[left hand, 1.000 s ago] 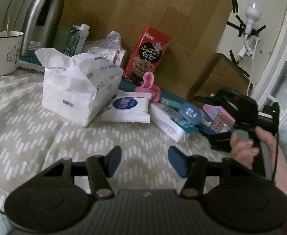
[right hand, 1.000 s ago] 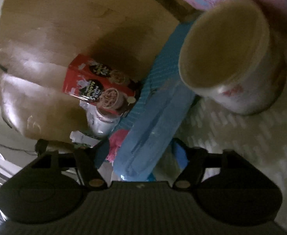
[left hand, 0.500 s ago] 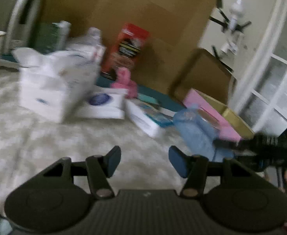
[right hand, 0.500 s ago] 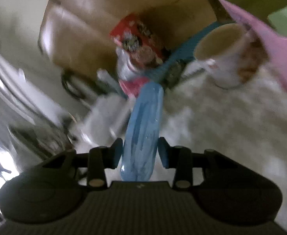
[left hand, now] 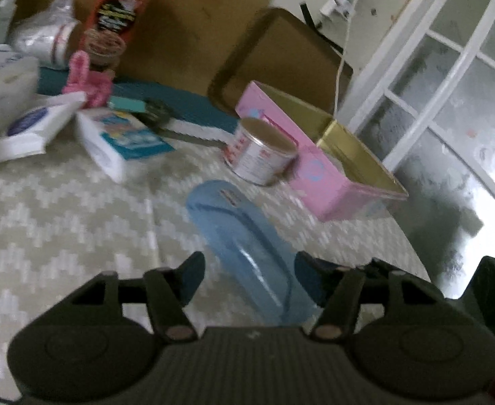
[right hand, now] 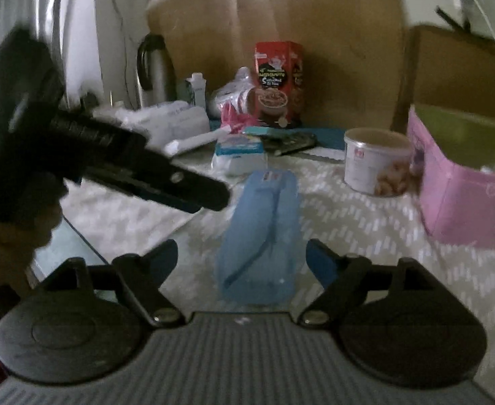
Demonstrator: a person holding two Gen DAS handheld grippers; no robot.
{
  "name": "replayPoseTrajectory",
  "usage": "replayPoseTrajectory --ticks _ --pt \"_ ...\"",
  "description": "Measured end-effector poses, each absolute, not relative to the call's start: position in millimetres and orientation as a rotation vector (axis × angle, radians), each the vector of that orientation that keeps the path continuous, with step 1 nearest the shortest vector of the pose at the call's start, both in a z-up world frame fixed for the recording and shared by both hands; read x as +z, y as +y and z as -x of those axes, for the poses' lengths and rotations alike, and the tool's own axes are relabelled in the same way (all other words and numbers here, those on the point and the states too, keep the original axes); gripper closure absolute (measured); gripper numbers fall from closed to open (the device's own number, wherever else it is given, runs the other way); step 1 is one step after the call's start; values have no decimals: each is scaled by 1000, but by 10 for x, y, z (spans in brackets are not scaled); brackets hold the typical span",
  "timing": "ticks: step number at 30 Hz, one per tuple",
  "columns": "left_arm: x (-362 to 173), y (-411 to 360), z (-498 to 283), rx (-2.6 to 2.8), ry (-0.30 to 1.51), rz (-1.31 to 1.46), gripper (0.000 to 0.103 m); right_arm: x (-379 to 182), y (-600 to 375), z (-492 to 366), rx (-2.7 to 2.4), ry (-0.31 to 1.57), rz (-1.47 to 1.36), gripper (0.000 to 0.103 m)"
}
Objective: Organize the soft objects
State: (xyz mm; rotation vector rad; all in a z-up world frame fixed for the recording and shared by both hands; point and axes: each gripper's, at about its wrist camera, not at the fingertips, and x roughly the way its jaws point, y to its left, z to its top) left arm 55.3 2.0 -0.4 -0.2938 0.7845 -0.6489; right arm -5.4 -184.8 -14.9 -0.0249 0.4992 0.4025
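Note:
A soft blue pack (left hand: 244,246) lies on the patterned tablecloth near the front edge; it also shows in the right wrist view (right hand: 262,233). My right gripper (right hand: 242,256) is open, its fingers spread on either side of the pack without touching it. My left gripper (left hand: 247,275) is open and empty, with the pack's near end between its fingers. White tissue packs (left hand: 31,128), a white and blue pack (left hand: 119,140) and a pink knitted item (left hand: 85,81) lie at the back left.
An open pink box (left hand: 318,165) with a gold inside stands at the right, a white tub (left hand: 260,153) beside it. A red cereal box (left hand: 119,17), a thermos (right hand: 154,64) and a wooden board stand at the back. The table edge is close on the right.
The right gripper carried the blue pack from beside the tub toward the front, then opened and let it go. The left gripper swung right, to the pack.

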Motion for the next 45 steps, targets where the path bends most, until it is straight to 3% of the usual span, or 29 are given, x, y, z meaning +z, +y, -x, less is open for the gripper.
replayPoseTrajectory --ticks 3,4,5,12,19,26,29,31,36,45 --pt "-78 -188 -610 -646 827 257 39 -258 -1853 -15 371 517 71 20" --pt "-122 -240 -642 -649 846 255 39 -279 -1872 6 377 527 75 38" --pt "-159 -277 -667 -670 854 274 40 -295 -1881 -19 390 523 69 44" --pt "211 -502 -589 -724 770 233 41 -110 -2113 183 333 377 41 45" --pt "733 -1250 -803 -821 598 79 41 238 -2619 100 167 225 39 45" --pt "723 -2041 -1382 -819 567 2 41 297 -3137 -473 42 269 -6 44" --pt "626 -2231 -1604 -737 562 -30 42 181 -3158 -918 -15 312 40 38" --pt "637 -2122 -1607 -703 564 2 45 136 -3172 -1034 -65 332 49 38" --pt "739 -1324 -1185 -733 468 75 38 167 -3196 -667 -45 241 -49 38" --pt "130 389 -566 -312 561 94 35 183 -2554 -462 233 248 -127 44"
